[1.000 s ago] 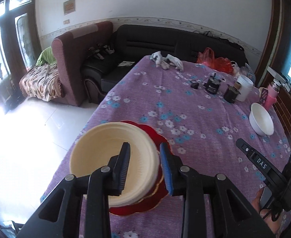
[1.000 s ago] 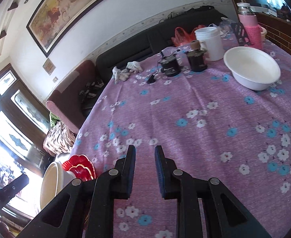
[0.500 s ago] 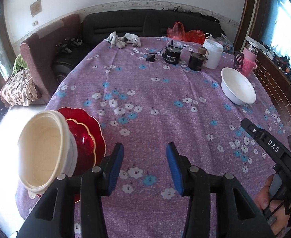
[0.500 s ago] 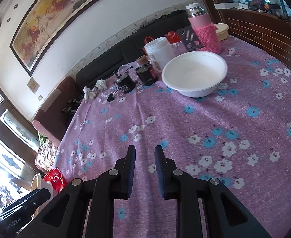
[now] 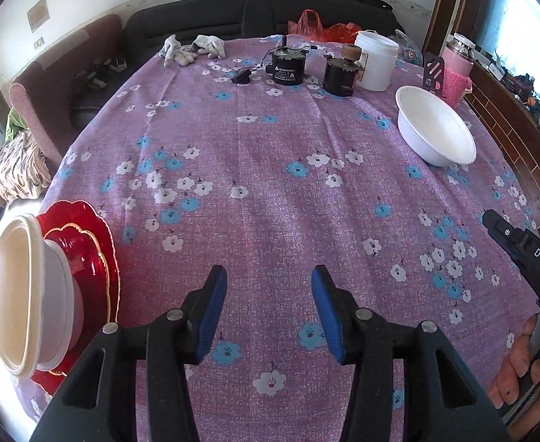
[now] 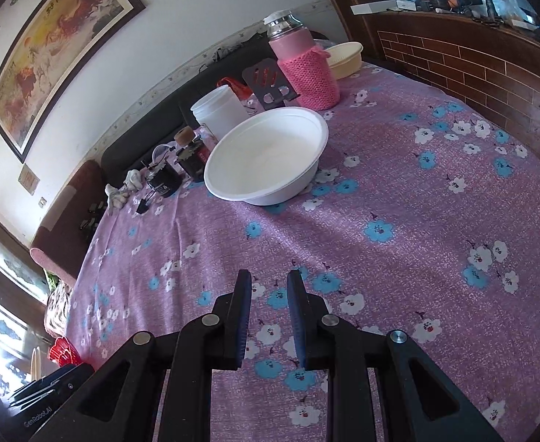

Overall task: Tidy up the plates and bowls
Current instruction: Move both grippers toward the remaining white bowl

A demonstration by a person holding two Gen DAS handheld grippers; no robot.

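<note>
At the table's left edge in the left wrist view, a cream bowl (image 5: pixel 23 294) rests on a stack of red scalloped plates (image 5: pixel 97 258). My left gripper (image 5: pixel 266 305) hangs over the purple flowered tablecloth (image 5: pixel 270 191) to the right of that stack; its jaws are opening and nothing is between them. A white bowl (image 5: pixel 435 136) stands at the far right of the table. In the right wrist view this white bowl (image 6: pixel 266 154) lies ahead of my right gripper (image 6: pixel 269 313), whose blue pads stand a narrow gap apart and hold nothing. The red plates (image 6: pixel 62 350) show small at the lower left.
Two black motors (image 5: pixel 288 68), a white jar (image 5: pixel 375 60), a pink knit-covered bottle (image 6: pixel 307 70), a cream tub (image 6: pixel 343 59) and grey gloves (image 5: pixel 192 49) line the far side. A dark sofa (image 5: pixel 196 25) is behind the table and a brick-faced ledge (image 6: pixel 472 73) on the right.
My left gripper let go of the cream bowl on the red plates, swung right over the cloth and widened. My right gripper moved toward the white bowl, which now looks larger.
</note>
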